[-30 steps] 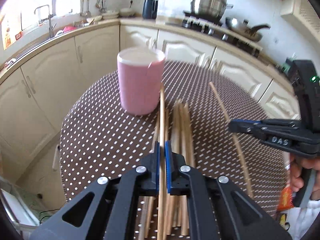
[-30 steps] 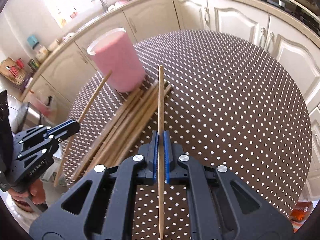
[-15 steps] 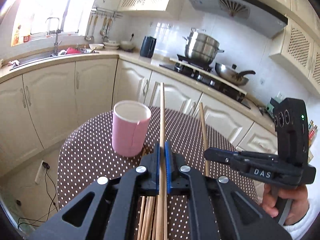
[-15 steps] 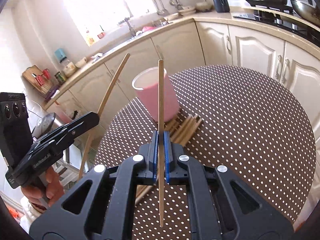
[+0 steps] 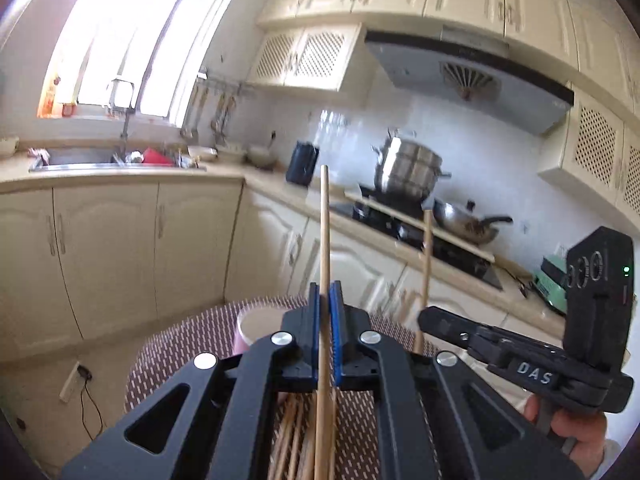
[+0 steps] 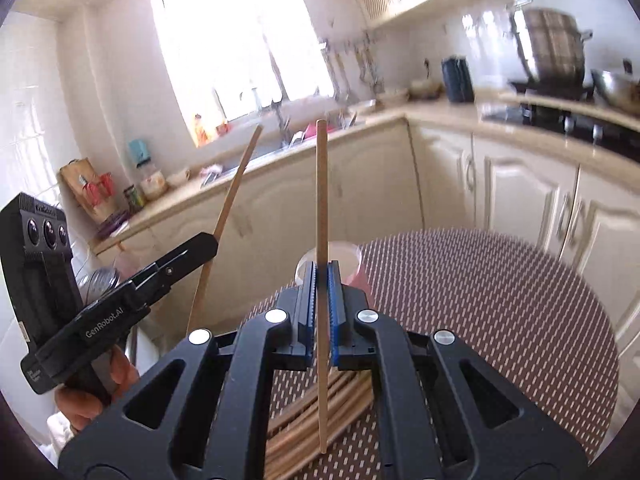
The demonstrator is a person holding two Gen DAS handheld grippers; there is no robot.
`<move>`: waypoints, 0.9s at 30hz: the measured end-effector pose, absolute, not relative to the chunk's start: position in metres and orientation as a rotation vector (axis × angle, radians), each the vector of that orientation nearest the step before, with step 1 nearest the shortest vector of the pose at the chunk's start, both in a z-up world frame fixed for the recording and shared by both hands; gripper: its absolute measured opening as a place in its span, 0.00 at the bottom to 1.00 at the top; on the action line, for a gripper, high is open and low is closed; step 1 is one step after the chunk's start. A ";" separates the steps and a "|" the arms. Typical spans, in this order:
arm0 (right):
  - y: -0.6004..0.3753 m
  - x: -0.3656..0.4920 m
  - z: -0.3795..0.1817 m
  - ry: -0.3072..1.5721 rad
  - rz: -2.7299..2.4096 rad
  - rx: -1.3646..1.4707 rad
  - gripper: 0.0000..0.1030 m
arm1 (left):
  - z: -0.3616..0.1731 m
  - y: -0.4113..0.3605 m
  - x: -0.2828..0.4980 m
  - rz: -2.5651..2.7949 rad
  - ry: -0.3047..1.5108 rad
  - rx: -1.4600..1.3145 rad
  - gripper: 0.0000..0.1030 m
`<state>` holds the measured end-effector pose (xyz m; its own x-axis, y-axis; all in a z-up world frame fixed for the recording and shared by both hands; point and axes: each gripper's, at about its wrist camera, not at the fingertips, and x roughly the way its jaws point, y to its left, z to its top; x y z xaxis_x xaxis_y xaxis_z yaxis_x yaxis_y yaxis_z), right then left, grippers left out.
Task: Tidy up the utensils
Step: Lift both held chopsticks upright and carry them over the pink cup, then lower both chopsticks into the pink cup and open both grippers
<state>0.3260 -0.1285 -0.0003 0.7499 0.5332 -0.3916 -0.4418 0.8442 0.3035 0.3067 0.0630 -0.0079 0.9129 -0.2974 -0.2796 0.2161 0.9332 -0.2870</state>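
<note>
My left gripper [image 5: 325, 296] is shut on one wooden chopstick [image 5: 325, 224] that sticks up and forward, high above the table. My right gripper [image 6: 321, 276] is shut on another chopstick [image 6: 321, 184], also raised. Each view shows the other gripper: the right one [image 5: 424, 316] with its stick [image 5: 427, 248], the left one [image 6: 208, 246] with its stick [image 6: 236, 184]. The pink cup [image 5: 252, 326] [image 6: 352, 260] stands on the dotted table, mostly hidden behind the fingers. A bundle of several chopsticks [image 5: 294, 436] [image 6: 320, 416] lies below the grippers.
The round brown dotted table [image 6: 500, 312] is ringed by cream kitchen cabinets [image 5: 108, 248]. A sink [image 5: 116, 158] sits at the back left, a stove with a steel pot [image 5: 408, 170] and a wok [image 5: 464, 220] at the back right. A person's hand [image 5: 568, 428] holds the right gripper.
Both grippers have risen and tilted upward, each carrying its chopstick off the table. The cup and the bundle have dropped low in both views, and upper cabinets and the window have come into sight.
</note>
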 end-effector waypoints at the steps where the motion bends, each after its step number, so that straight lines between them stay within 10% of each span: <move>1: -0.128 0.329 0.003 0.469 0.533 0.202 0.06 | -0.005 0.065 0.311 -0.267 0.309 -0.260 0.05; 27: -0.077 0.425 -0.012 0.207 0.507 0.190 0.06 | -0.048 0.071 0.432 -0.237 0.077 -0.385 0.05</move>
<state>0.4250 -0.0766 -0.0123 0.8543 0.4981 -0.1487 -0.4599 0.8576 0.2304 0.4317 0.0710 -0.0482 0.9694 -0.2438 -0.0299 0.2145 0.8996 -0.3803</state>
